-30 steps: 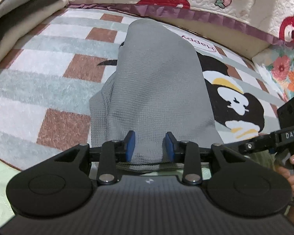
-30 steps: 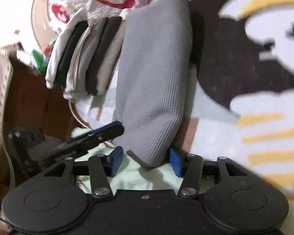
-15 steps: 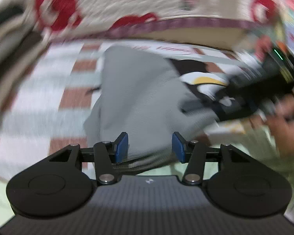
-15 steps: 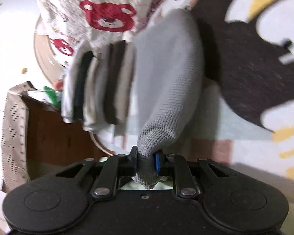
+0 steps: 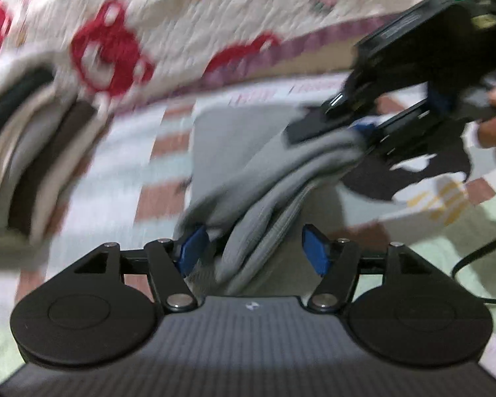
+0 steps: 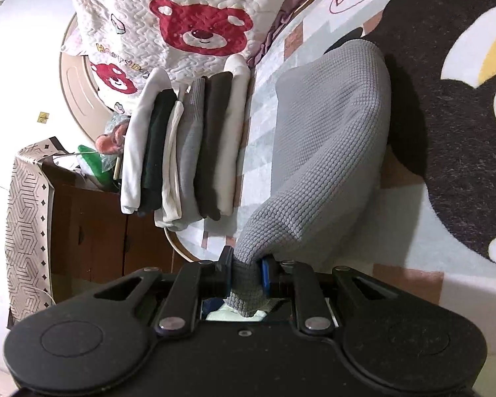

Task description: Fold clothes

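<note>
A grey waffle-knit garment (image 6: 330,132) lies folded on the patterned rug. My right gripper (image 6: 246,269) is shut on its near corner and lifts it off the rug. In the left wrist view, which is blurred, my left gripper (image 5: 253,248) has its blue pads wide apart, with a fold of the grey garment (image 5: 248,172) lying between them. The right gripper (image 5: 363,132) shows there too, pinching the garment's raised corner to the upper right, held by a hand.
A stack of folded clothes (image 6: 185,149) stands to the left of the garment, also in the left wrist view (image 5: 33,152). A bear-print quilt (image 6: 188,16) hangs behind. A brown cabinet (image 6: 92,231) is at far left. The rug (image 6: 463,132) has a dark cartoon figure.
My right gripper has closed on the garment's corner and raised it. My left gripper has opened wider and swung left; the garment's near edge is now lifted and bunched between the grippers.
</note>
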A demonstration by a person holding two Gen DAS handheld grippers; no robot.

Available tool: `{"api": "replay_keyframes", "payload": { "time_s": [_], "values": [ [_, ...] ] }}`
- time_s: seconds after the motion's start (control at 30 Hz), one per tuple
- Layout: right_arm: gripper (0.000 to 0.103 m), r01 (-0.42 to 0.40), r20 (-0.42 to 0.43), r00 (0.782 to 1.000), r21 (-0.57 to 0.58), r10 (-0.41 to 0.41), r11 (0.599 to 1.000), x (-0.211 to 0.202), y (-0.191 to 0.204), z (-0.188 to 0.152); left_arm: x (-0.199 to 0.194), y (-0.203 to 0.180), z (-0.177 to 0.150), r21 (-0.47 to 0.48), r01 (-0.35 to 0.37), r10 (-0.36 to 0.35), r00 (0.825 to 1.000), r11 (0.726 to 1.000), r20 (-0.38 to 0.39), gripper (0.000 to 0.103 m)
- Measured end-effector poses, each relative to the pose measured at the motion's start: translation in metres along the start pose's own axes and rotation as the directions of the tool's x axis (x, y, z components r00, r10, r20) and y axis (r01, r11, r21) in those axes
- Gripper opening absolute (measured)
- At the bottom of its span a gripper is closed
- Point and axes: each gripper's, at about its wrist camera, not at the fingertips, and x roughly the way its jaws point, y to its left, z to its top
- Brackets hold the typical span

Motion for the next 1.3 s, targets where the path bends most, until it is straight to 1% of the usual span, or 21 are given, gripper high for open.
{"api": "replay_keyframes", "payload": {
  "time_s": [0.07, 0.1, 0.13, 0.17, 0.2, 0.27, 0.33, 0.37, 0.43, 0.5, 0.53, 0.7, 0.77, 0.87, 0.97, 1.03, 1.07, 1.1, 1.17, 1.27, 1.3],
  "values": [
    [0.020, 0.003, 0.002, 1.000, 0.001, -0.003, 1.000, -0.001, 0.000, -0.001, 0.002, 0.010, -0.002, -0.111, 0.005, -0.014, 0.996, 0.994, -0.084, 0.064],
    [0.020, 0.005, 0.002, 1.000, 0.001, -0.005, 1.000, -0.001, 0.000, -0.001, -0.002, 0.019, -0.003, -0.212, 0.043, -0.066, 0.993, 0.976, -0.102, 0.064],
    [0.020, 0.009, 0.001, 1.000, -0.001, -0.009, 1.000, 0.000, 0.000, -0.002, -0.005, 0.029, -0.005, -0.312, 0.079, -0.120, 0.986, 0.947, -0.115, 0.066],
    [0.020, 0.013, 0.001, 1.000, -0.002, -0.013, 1.000, 0.000, 0.001, -0.002, -0.006, 0.040, -0.007, -0.422, 0.130, -0.195, 0.974, 0.897, -0.113, 0.070],
    [0.020, 0.015, 0.003, 1.000, -0.006, -0.015, 1.000, 0.001, 0.001, -0.002, -0.008, 0.051, -0.010, -0.527, 0.177, -0.268, 0.958, 0.831, -0.101, 0.070],
    [0.020, 0.005, 0.007, 1.000, 0.000, -0.005, 1.000, 0.001, 0.000, -0.001, -0.007, 0.073, -0.024, -0.718, 0.249, -0.388, 0.921, 0.650, -0.032, 0.070],
    [0.020, -0.001, 0.009, 1.000, 0.004, 0.001, 1.000, 0.000, -0.001, -0.001, -0.003, 0.089, -0.042, -0.852, 0.301, -0.464, 0.883, 0.429, 0.078, 0.070],
    [0.020, -0.005, 0.010, 1.000, 0.007, 0.005, 1.000, -0.001, -0.002, -0.001, 0.000, 0.093, -0.048, -0.883, 0.326, -0.485, 0.864, 0.338, 0.134, 0.070],
    [0.020, -0.011, 0.013, 1.000, 0.014, 0.010, 1.000, -0.002, -0.004, -0.002, 0.010, 0.095, -0.066, -0.921, 0.380, -0.509, 0.811, 0.082, 0.289, 0.071],
    [0.020, -0.018, 0.017, 1.000, 0.027, 0.018, 0.999, -0.003, -0.006, -0.004, 0.020, 0.086, -0.078, -0.924, 0.370, -0.491, 0.791, -0.091, 0.365, 0.072],
    [0.020, -0.023, 0.018, 1.000, 0.035, 0.023, 0.999, -0.003, -0.008, -0.005, 0.023, 0.083, -0.081, -0.923, 0.361, -0.480, 0.792, -0.131, 0.378, 0.072],
    [0.020, -0.041, 0.025, 0.999, 0.064, 0.039, 0.997, -0.006, -0.014, -0.007, 0.036, 0.063, -0.088, -0.924, 0.302, -0.409, 0.831, -0.234, 0.376, 0.079],
    [0.020, -0.044, 0.027, 0.999, 0.068, 0.042, 0.997, -0.007, -0.015, -0.008, 0.038, 0.058, -0.088, -0.925, 0.282, -0.405, 0.838, -0.253, 0.366, 0.079],
    [0.020, -0.051, 0.030, 0.998, 0.072, 0.049, 0.996, -0.009, -0.017, -0.010, 0.042, 0.058, -0.083, -0.941, 0.253, -0.398, 0.857, -0.226, 0.326, 0.080],
    [0.020, -0.076, 0.041, 0.997, 0.081, 0.073, 0.994, -0.013, -0.020, -0.012, 0.042, 0.060, -0.082, -0.953, 0.192, -0.336, 0.904, -0.235, 0.265, 0.081],
    [0.020, -0.100, 0.048, 0.994, 0.091, 0.096, 0.991, -0.014, -0.023, -0.013, 0.042, 0.062, -0.082, -0.956, 0.186, -0.307, 0.918, -0.228, 0.252, 0.072],
    [0.020, -0.106, 0.049, 0.994, 0.095, 0.102, 0.990, -0.015, -0.025, -0.014, 0.039, 0.064, -0.080, -0.961, 0.196, -0.293, 0.923, -0.196, 0.248, 0.052],
    [0.020, -0.106, 0.047, 0.994, 0.094, 0.101, 0.990, -0.016, -0.026, -0.014, 0.037, 0.065, -0.077, -0.965, 0.205, -0.279, 0.929, -0.160, 0.244, 0.036],
    [0.020, -0.106, 0.036, 0.994, 0.085, 0.103, 0.991, -0.018, -0.027, -0.015, 0.029, 0.069, -0.063, -0.975, 0.221, -0.234, 0.949, 0.021, 0.210, 0.023],
    [0.020, -0.134, -0.002, 0.991, 0.073, 0.135, 0.988, -0.020, -0.033, -0.017, 0.015, 0.071, -0.044, -0.927, 0.209, -0.115, 0.977, 0.312, 0.181, 0.019],
    [0.023, -0.133, -0.021, 0.991, 0.059, 0.134, 0.989, -0.021, -0.034, -0.016, 0.011, 0.070, -0.040, -0.906, 0.181, -0.080, 0.983, 0.383, 0.163, 0.018]
  ]
}}
